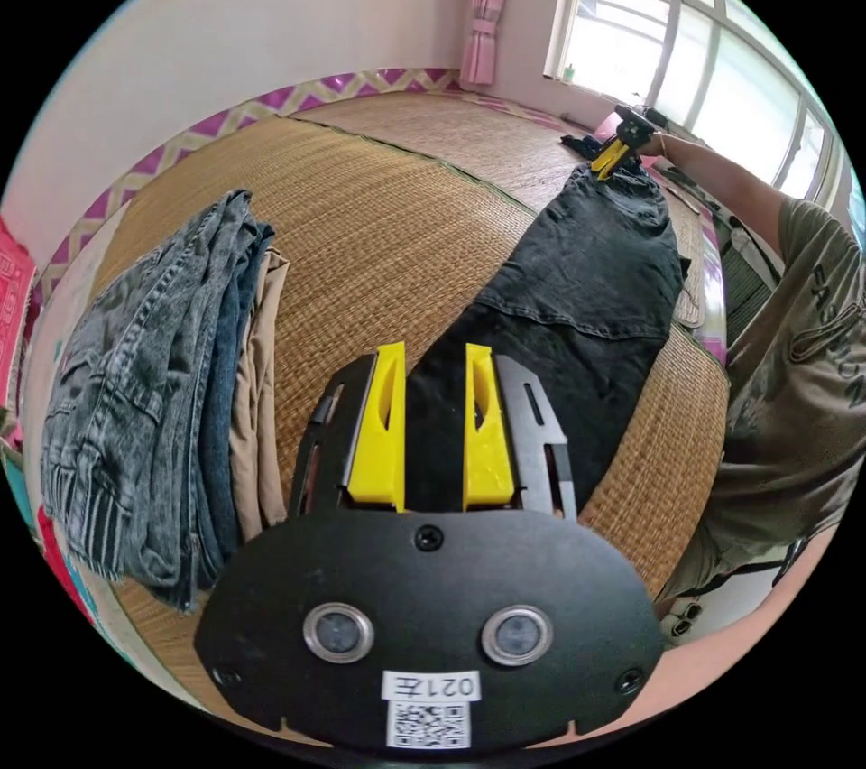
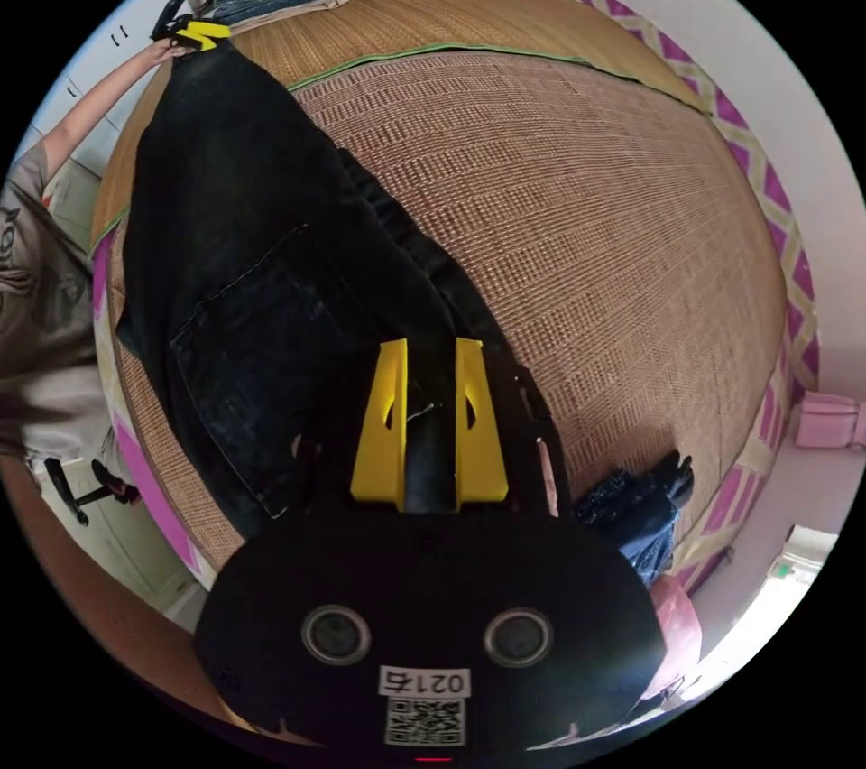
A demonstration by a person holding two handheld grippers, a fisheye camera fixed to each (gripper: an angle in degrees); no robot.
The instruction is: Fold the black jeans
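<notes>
- The black denim jeans [image 1: 577, 300] lie stretched out long on the woven straw mat [image 1: 379, 218], dark and a little faded, with a stitched seam running across them and a patch pocket [image 2: 262, 327] showing in the right gripper view.
- Their long axis runs straight from one tool to the other: one end sits at the left tool [image 1: 434, 426], the far end at the right tool [image 1: 613, 158], seen small beyond it in the left gripper view.
- The left tool's yellow jaws stand a narrow way apart with black cloth between them; I cannot tell whether they press on it.
- In the right gripper view the right tool [image 2: 430, 430] has its yellow jaws close together with a bunched fold of the jeans between them, and both jaws look pressed on it.
- The left tool [image 2: 194, 33] shows at the far end of the jeans there, on the end of a bare arm.
- Just beside the left tool, on its left, sits a folded pile of grey and blue jeans with a tan garment [image 1: 171, 408].
- Near the right tool, at the mat's edge, lies a crumpled dark garment [image 2: 636, 503].
</notes>
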